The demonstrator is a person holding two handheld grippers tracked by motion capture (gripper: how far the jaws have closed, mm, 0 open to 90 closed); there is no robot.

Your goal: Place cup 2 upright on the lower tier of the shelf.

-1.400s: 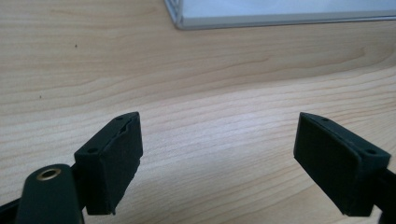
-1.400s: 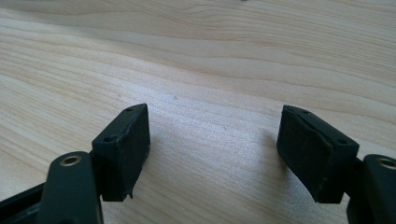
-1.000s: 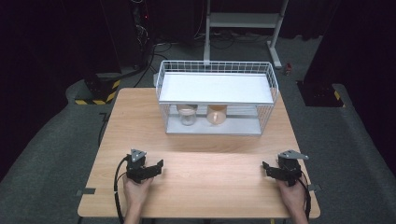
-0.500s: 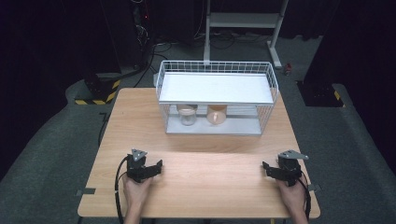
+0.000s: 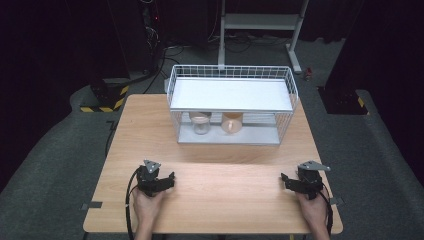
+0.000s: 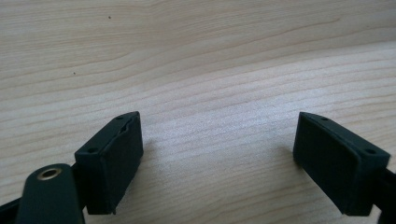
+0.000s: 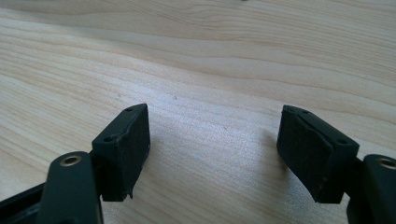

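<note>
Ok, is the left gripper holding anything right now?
No, in the left gripper view the left gripper has its jaws wide apart with just bare wooden table between them.

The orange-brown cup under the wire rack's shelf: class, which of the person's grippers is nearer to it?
Right, narrowly. The right gripper sits nearer and right of the cup; the left gripper sits nearer and farther left.
</note>
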